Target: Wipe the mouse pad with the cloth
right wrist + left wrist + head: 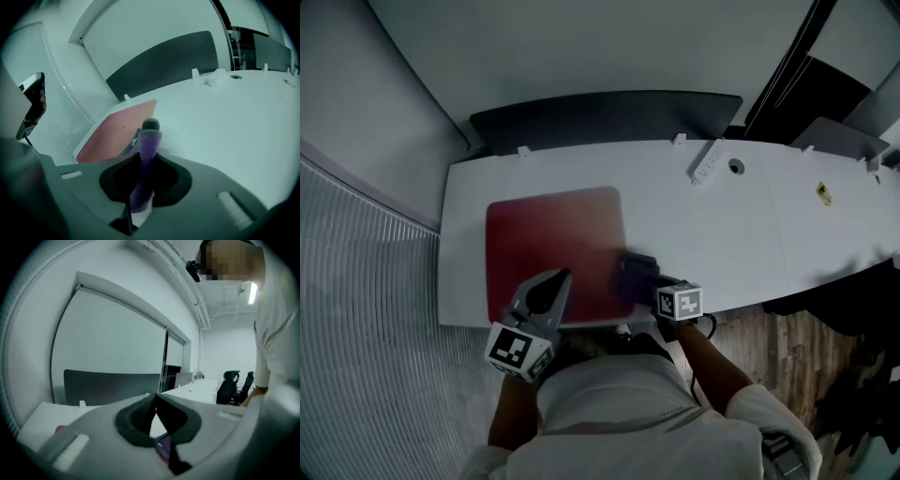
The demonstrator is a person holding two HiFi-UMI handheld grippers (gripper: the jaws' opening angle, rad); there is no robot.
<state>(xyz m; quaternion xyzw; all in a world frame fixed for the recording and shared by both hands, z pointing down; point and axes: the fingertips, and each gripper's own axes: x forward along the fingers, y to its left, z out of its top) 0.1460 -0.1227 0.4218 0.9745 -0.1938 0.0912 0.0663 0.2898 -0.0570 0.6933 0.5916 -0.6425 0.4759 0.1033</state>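
Pinching the purple cloth (149,140) tight, your right gripper (143,154) is holding it at the red mouse pad's (553,234) right edge. Your left gripper (155,395), jaws closed on nothing, is sitting at the pad's near edge.

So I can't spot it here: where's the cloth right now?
The purple cloth is clamped in the right tool, at the red mouse pad's right edge near the desk's front.

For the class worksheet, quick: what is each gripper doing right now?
Left gripper: shut, holding nothing.
Right gripper: shut on the purple cloth.
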